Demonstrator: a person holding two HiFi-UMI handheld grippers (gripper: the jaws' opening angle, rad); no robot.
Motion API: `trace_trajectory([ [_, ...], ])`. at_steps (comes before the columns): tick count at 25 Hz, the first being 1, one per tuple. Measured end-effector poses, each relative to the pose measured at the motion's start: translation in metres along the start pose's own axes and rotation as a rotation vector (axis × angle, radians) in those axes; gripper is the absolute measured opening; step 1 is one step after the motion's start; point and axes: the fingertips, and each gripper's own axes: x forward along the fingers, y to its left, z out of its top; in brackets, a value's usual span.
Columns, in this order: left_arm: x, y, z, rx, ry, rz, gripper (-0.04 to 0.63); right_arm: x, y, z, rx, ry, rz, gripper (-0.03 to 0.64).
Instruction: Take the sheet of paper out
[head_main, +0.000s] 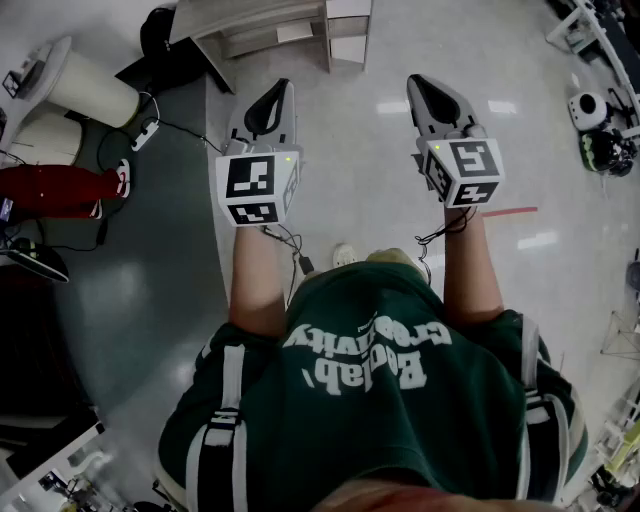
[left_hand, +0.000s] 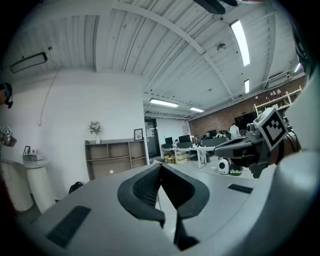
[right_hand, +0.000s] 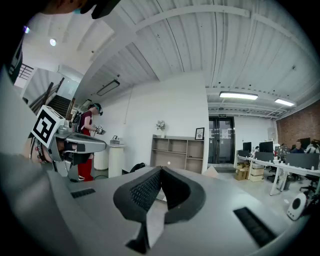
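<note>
Fingers (left_hand: 145, 187) of left gripper (head_main: 284, 86) and right gripper (head_main: 414, 82) touch; shirt lettering (head_main: 370, 355) illegible.

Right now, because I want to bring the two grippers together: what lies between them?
Nothing. In the head view only bare grey floor separates the left gripper from the right gripper. Both have their jaws shut and hold nothing.
</note>
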Motion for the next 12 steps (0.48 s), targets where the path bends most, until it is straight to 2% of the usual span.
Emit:
trace_trajectory([
  [12,-0.014,-0.013,0.011,0.015,-0.012,-0.007,0.018,-0.019,0.005,0.005,0.006,-0.004,0.007,0.031],
])
